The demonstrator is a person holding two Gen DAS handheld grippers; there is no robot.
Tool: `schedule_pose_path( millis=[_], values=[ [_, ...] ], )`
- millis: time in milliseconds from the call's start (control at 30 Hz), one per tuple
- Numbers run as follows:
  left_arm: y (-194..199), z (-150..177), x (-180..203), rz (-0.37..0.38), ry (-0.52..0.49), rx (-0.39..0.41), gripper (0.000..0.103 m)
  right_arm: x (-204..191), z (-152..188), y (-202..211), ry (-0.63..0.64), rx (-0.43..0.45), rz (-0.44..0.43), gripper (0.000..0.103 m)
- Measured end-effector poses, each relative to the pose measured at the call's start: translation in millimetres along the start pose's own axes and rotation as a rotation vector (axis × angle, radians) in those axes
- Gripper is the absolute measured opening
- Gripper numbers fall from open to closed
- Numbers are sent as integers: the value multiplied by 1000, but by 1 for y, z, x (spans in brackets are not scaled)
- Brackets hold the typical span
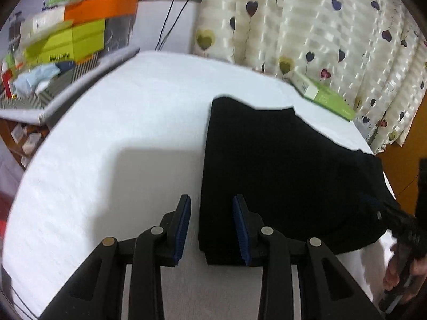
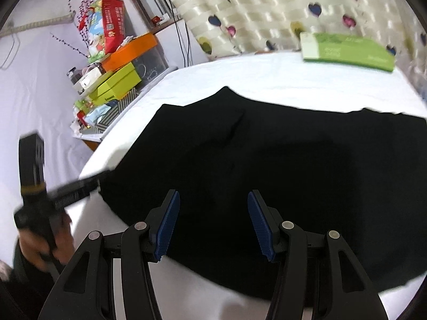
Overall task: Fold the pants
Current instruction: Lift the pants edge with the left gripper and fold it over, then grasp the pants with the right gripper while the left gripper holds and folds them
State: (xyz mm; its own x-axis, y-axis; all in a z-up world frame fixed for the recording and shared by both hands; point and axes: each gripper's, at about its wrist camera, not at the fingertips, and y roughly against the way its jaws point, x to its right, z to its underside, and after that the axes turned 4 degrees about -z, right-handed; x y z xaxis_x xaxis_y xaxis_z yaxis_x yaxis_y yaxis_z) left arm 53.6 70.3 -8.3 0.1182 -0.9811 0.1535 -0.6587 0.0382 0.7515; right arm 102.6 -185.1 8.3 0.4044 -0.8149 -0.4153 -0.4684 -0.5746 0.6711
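White table [image 1: 112,122] fills most of both views. Black pants [image 1: 280,165] lie flat on it, toward its right half, already folded into a broad dark slab; the near corner shows stacked layers. Curtain [image 1: 307,26] with heart print hangs behind the far edge. Side shelf [image 1: 53,106] to the left carries piled boxes, orange and lime. Green box [image 1: 324,97] sits at the far right corner of the table. Left gripper [image 1: 212,229]: jaws apart, straddling the pants' left edge, nothing pinched. Right gripper [image 2: 213,225]: jaws apart over the cloth, nothing between the pads. A hand [image 2: 42,242] grasps the left tool's handle.
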Motion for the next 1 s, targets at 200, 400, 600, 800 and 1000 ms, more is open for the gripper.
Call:
schedule_pose_path(
  millis=[200,400,600,800,1000],
  values=[
    [-1,3,-2,8,-2,20,35,3,-16,-21,-49,-11,-23,54],
    [-3,2,-3,8,-3,21,36,1,-28,-37,-61,-21,-21,54],
    [-4,2,-3,10,-3,21,36,1,-29,-40,-64,-31,-9,7],
    [-1,2,-5,20,8,20,36,9,-25,-32,-74,5,41,3],
    [11,3,-3,10,9,35,36,10,-25,-22,-64,12,43,4]
  ],
)
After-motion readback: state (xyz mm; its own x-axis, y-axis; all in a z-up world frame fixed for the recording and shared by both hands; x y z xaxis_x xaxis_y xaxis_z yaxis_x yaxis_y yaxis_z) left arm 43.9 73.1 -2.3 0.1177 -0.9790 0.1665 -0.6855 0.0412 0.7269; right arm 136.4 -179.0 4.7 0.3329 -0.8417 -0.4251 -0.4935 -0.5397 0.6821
